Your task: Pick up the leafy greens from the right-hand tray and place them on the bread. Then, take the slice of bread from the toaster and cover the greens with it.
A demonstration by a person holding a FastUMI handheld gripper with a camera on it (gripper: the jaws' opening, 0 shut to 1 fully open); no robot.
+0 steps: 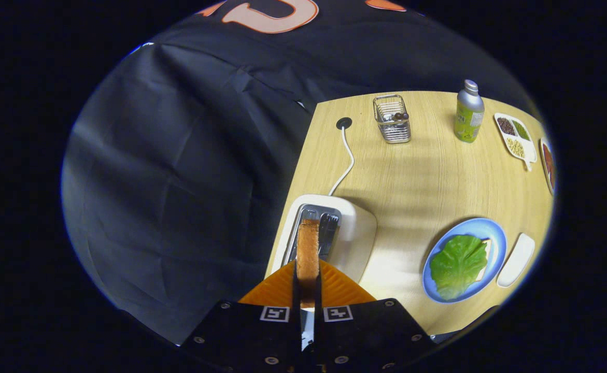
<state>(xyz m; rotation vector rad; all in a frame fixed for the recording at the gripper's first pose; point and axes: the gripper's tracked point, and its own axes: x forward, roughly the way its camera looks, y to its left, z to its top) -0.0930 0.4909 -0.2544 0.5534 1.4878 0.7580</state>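
A slice of toasted bread (pixel 308 248) stands on edge between my two fingers, and my gripper (pixel 307 282) is shut on it. The slice is lifted just above the slots of the white toaster (pixel 357 228), which sits right beyond the fingers at the table's left edge. To the right of the toaster lies a blue plate (pixel 495 233). A green leaf (pixel 459 265) rests on it and covers a slice of bread (pixel 486 254), of which only a pale edge shows. A small white tray (pixel 517 259) lies just right of the plate.
The toaster's white cable (pixel 346 166) runs back to a black grommet (pixel 343 123). Farther back stand a wire metal holder (pixel 392 119), a green and silver bottle (pixel 468 113) and a white divided dish of seeds (pixel 514 139). The wooden table (pixel 417 176) drops off left of the toaster.
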